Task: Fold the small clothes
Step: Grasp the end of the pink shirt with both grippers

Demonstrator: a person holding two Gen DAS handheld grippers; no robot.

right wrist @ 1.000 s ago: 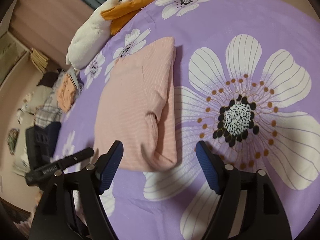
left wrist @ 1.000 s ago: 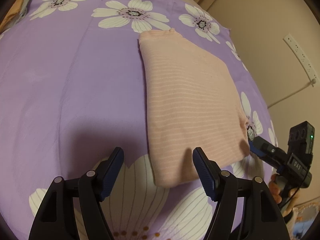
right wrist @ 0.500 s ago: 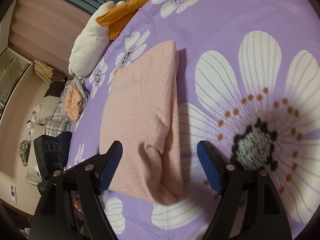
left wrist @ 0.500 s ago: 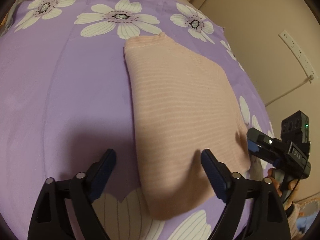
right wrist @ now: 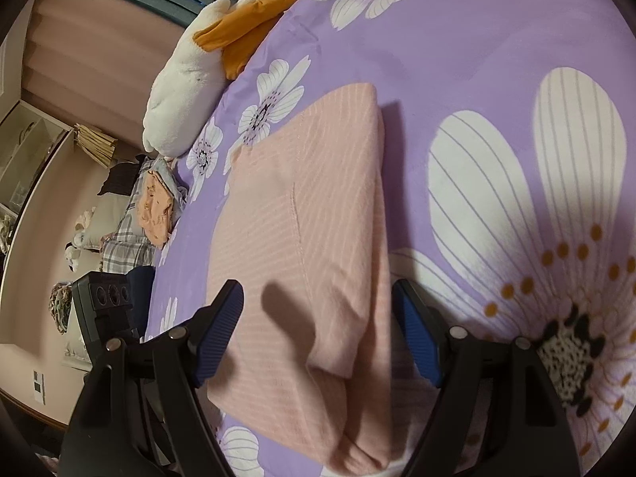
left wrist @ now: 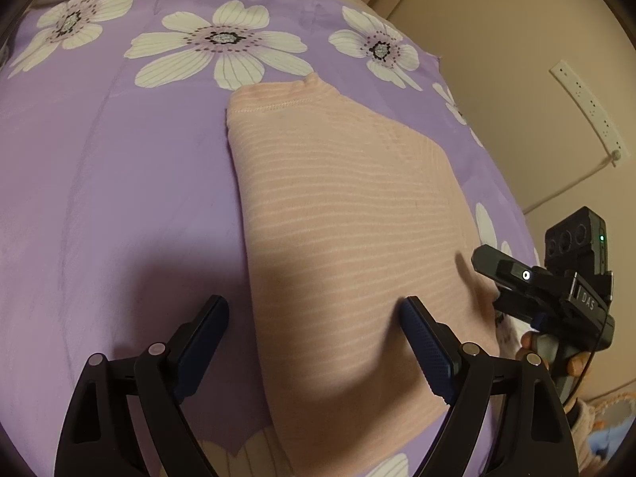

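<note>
A pink striped garment [left wrist: 349,238] [right wrist: 302,230] lies folded into a long rectangle on the purple flowered bedspread [left wrist: 111,183] [right wrist: 469,51]. My left gripper [left wrist: 314,326] stands open over its near left edge, one finger above the bedspread, the other above the cloth. My right gripper [right wrist: 318,318] is open too, its jaws straddling the garment's near end on that side, where a folded sleeve lies on top. Neither gripper holds cloth. The right gripper's body [left wrist: 556,290] shows at the garment's right edge in the left wrist view.
A white and orange plush toy [right wrist: 206,59] lies at the head of the bed. Beside the bed sit a pile of clothes [right wrist: 151,206] and plaid fabric. A wall with a power strip [left wrist: 588,111] runs along the bed's right side.
Both grippers have moved in over the garment's near end, which now fills more of each view. The left jaws have widened. The garment has not moved.
</note>
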